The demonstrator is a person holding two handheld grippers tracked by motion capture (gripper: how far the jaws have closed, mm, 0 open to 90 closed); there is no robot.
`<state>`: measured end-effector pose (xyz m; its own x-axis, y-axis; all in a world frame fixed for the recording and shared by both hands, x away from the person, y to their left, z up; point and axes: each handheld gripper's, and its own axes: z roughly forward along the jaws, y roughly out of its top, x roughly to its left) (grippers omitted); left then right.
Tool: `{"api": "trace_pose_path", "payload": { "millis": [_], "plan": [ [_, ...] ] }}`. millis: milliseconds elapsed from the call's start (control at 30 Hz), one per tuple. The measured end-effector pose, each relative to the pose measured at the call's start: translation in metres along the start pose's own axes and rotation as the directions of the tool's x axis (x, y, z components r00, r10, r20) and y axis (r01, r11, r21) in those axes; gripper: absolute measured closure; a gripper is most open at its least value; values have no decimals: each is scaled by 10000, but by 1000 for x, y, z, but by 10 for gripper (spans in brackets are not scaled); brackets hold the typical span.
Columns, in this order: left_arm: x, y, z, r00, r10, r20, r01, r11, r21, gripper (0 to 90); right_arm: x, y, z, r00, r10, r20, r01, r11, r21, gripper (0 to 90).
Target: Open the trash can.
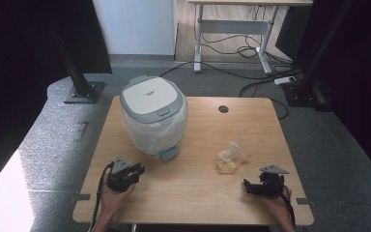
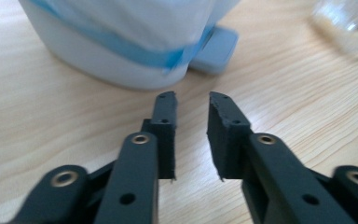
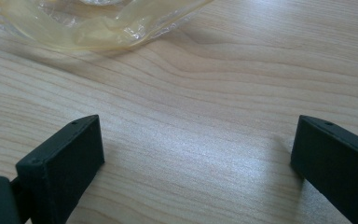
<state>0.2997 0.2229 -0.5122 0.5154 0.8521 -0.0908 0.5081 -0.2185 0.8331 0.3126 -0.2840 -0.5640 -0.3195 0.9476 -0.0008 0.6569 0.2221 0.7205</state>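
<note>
Your left gripper [image 2: 192, 100], jaws nearly together on nothing, could nudge the lidded bin [image 1: 153, 116] just ahead. Your right gripper [image 3: 198, 149], jaws wide apart, may only skid the crumpled plastic bag [image 1: 231, 157] across the desk [image 1: 198, 188].

I am working in what looks like a lab or recording studio: my wooden table [image 1: 198, 183] stands on grey carpet [image 1: 48, 140], black curtains [image 1: 24, 43] on metal stands [image 1: 79, 87] flank it, and cables [image 1: 241, 53] and a power strip [image 1: 285, 80] lie under a height-adjustable desk [image 1: 236, 19].
</note>
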Motion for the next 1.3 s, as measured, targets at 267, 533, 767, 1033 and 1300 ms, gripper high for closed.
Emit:
{"api": "trace_pose_path", "payload": {
  "millis": [267,533,767,1033,1300],
  "plan": [
    [-3,5,-10,9999,59,88,-54,9986,-532,849,0,0,0,10000,0,4,0,10000,-1,17],
    [-9,20,-19,9978,28,656,33,9956,-932,895,0,0,0,10000,9,13,-9,10000,-10,20],
    [-16,37,-31,9968,213,774,-112,9917,-1279,894,0,-2,-2,9999,76,82,-76,10000,-51,34],
    [-17,63,-45,9937,430,1039,-259,9866,-1608,888,0,-2,-2,9999,97,104,-96,9999,-60,36],
    [-20,92,-55,9915,689,1107,-466,9801,-1927,889,0,-2,-3,9999,109,119,-108,9999,-66,37]
  ]
}}
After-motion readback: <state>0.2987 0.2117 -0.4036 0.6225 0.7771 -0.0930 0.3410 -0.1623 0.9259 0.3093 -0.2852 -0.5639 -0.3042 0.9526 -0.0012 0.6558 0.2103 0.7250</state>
